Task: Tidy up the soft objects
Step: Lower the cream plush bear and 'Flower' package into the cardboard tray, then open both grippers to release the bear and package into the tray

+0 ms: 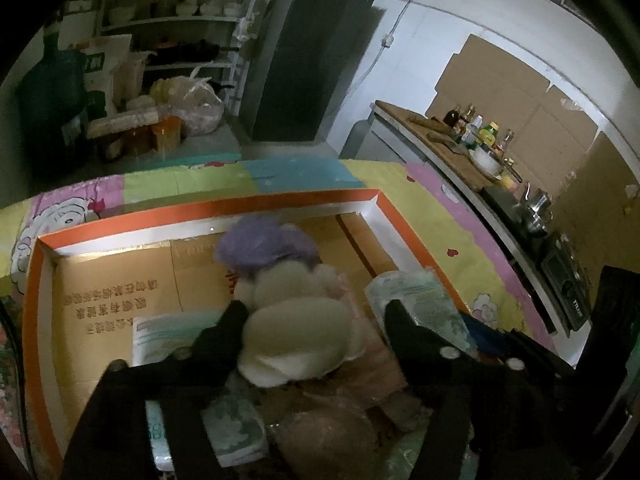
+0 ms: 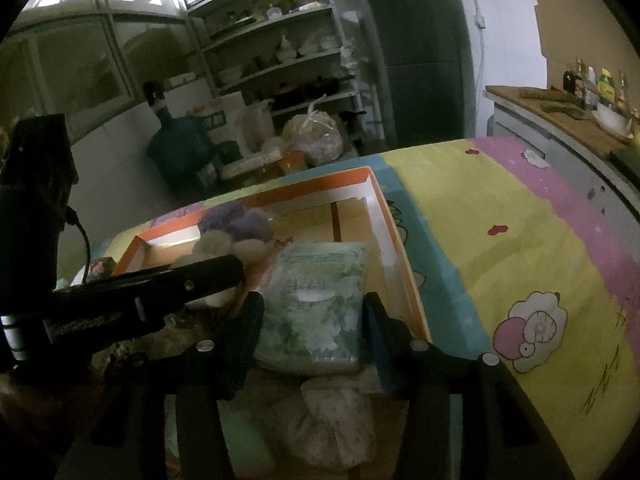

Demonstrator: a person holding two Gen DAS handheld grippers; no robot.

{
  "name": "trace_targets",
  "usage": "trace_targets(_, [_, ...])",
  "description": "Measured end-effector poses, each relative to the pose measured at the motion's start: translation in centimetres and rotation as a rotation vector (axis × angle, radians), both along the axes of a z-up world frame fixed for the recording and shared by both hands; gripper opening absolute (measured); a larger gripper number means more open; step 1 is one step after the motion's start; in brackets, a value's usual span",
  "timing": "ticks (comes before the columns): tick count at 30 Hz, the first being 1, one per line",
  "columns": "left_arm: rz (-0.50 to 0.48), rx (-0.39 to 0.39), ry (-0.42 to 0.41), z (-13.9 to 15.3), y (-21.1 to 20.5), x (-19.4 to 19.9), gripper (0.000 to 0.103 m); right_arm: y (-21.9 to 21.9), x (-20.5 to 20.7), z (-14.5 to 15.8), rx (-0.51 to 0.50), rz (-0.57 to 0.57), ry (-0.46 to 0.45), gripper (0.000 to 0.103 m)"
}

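An orange-rimmed cardboard box [image 1: 240, 204] lies on a cartoon-print sheet. Inside it, a cream plush toy with a purple hat [image 1: 296, 320] sits between the fingers of my left gripper [image 1: 316, 316]. The jaws stand wide and the right finger is clear of the toy. A green tissue pack [image 2: 316, 300] lies in the box [image 2: 384, 216] between the fingers of my right gripper [image 2: 312, 312], resting on other soft things; the jaws are open around it. The same pack [image 1: 412, 288] shows beside the toy. The left gripper's finger [image 2: 200, 280] crosses the right wrist view.
More tissue packs [image 1: 160, 332] and a brownish soft bundle [image 1: 332, 428] fill the box's near end. The sheet [image 2: 520, 260] stretches to the right. A counter with bottles and a bowl [image 1: 480, 144], a dark fridge [image 1: 316, 52] and shelves [image 2: 280, 48] stand behind.
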State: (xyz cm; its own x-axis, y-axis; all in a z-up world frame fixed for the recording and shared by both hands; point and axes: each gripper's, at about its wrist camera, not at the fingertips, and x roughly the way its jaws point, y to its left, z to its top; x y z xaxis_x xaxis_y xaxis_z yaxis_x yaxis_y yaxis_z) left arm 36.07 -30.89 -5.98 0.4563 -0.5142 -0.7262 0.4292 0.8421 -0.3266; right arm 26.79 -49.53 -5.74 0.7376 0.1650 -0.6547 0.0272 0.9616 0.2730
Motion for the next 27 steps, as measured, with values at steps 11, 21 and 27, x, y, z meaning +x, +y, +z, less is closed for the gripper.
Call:
trace_targets(11, [0.022, 0.013, -0.06, 2.0, 1.3, -1.6, 0.075, -0.3, -1.4, 1.0, 0.021, -0.019, -0.031, 0.061])
trace_targets(21, [0.039, 0.014, -0.121, 3.8, 2.7, -3.7, 0.082, 0.4, -3.3, 2.2, 0.011, -0.023, -0.059, 0.064])
trace_targets(27, [0.055, 0.016, -0.154, 4.8, 4.0, -5.2, 0.082, 1.4, -4.5, 3.0, 0.005, -0.02, -0.077, 0.065])
